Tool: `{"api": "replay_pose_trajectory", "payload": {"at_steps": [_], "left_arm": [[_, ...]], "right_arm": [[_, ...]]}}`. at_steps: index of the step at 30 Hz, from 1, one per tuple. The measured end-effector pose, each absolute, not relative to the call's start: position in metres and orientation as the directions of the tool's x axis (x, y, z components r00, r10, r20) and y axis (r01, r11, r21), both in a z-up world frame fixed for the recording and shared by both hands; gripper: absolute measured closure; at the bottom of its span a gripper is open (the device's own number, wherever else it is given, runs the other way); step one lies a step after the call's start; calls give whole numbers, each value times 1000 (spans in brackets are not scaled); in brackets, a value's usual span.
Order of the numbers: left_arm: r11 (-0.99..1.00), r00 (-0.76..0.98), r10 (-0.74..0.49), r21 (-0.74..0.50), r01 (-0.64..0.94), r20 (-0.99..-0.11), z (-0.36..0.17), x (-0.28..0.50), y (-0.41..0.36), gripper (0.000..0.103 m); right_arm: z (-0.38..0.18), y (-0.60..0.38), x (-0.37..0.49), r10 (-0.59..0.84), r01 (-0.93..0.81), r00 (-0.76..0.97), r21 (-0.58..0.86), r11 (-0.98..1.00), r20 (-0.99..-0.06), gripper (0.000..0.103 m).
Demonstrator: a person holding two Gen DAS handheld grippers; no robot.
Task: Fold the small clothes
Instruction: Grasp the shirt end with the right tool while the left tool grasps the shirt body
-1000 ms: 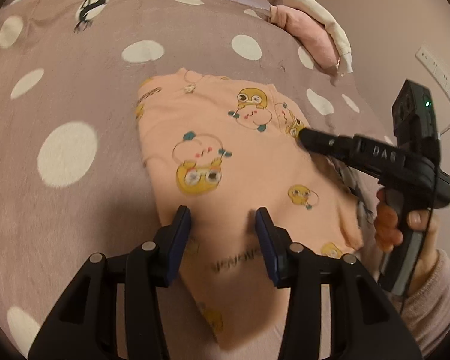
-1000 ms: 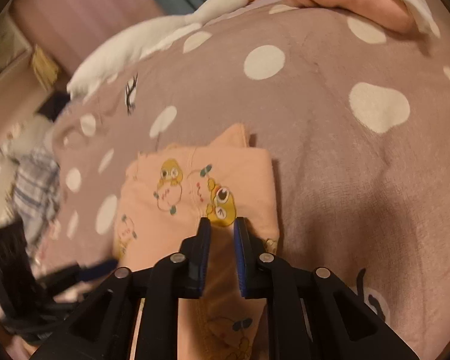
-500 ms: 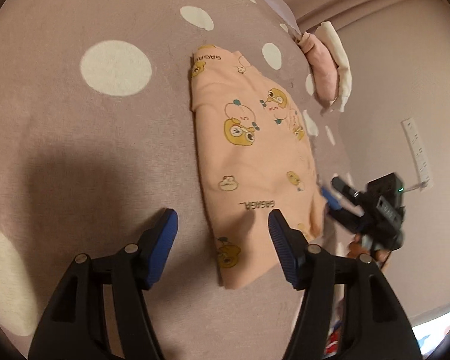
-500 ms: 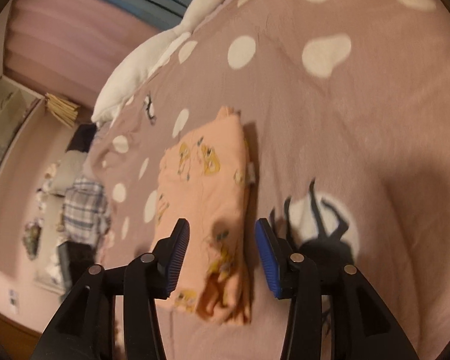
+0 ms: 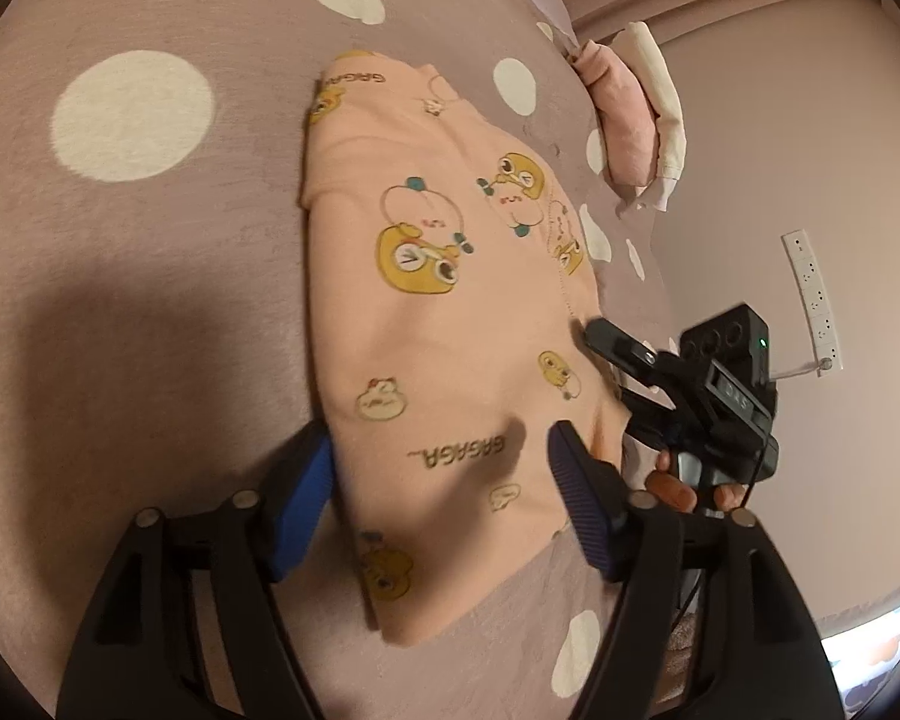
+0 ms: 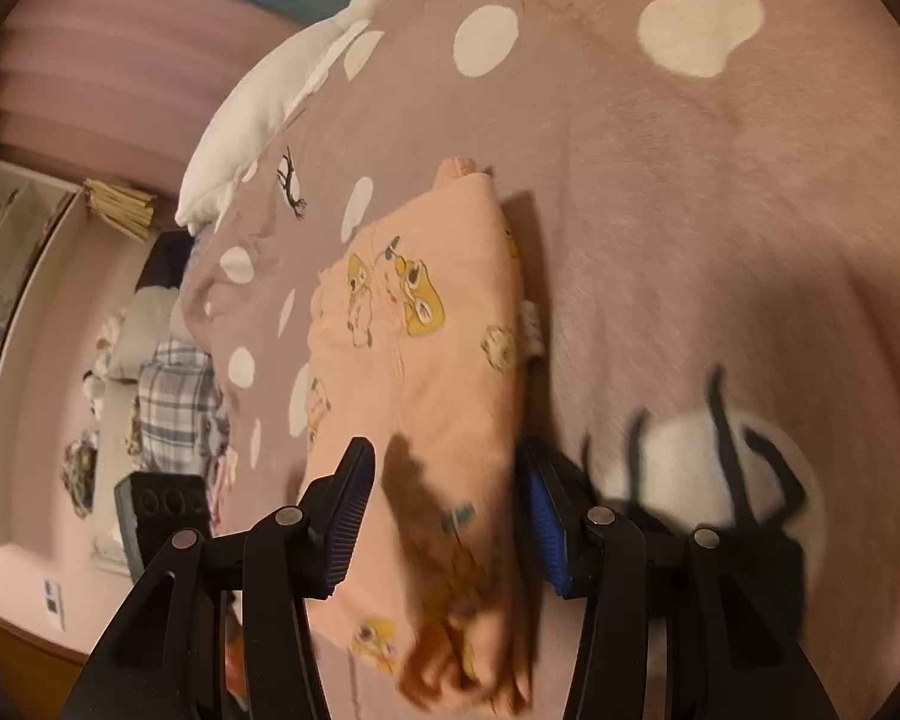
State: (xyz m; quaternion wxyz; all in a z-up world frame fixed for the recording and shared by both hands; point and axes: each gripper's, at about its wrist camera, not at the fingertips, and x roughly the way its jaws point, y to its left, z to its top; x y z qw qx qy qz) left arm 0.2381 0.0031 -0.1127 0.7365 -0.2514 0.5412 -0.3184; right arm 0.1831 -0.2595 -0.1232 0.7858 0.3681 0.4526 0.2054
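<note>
A small peach garment [image 5: 450, 324] printed with yellow cartoon ducks lies folded into a long strip on the mauve dotted bedspread [image 5: 138, 276]. It also shows in the right wrist view [image 6: 432, 396]. My left gripper [image 5: 441, 480] is open, its jaws straddling the strip's near end. My right gripper [image 6: 444, 510] is open too, its jaws on either side of the other end. In the left wrist view the right gripper [image 5: 624, 372] sits at the garment's right edge, held by a hand.
A folded pink and cream cloth [image 5: 636, 114] lies at the bed's far right edge by the wall. A white goose plush [image 6: 282, 102] lies on the far side of the bed. A plaid garment [image 6: 174, 408] and clutter lie beyond the bed's left edge.
My right gripper let go of the garment's edge, opened and pulled back to the strip's end. My left gripper opened wider and moved in closer over the near end.
</note>
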Motion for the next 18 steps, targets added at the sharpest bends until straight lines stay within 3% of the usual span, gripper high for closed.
{"api": "replay_pose_trajectory", "payload": {"at_steps": [18], "left_arm": [[659, 181, -752, -715, 234, -634, -117, 262, -30, 26]], "right_arm": [[-124, -248, 213, 681, -36, 488, 767, 641, -546, 54]]}}
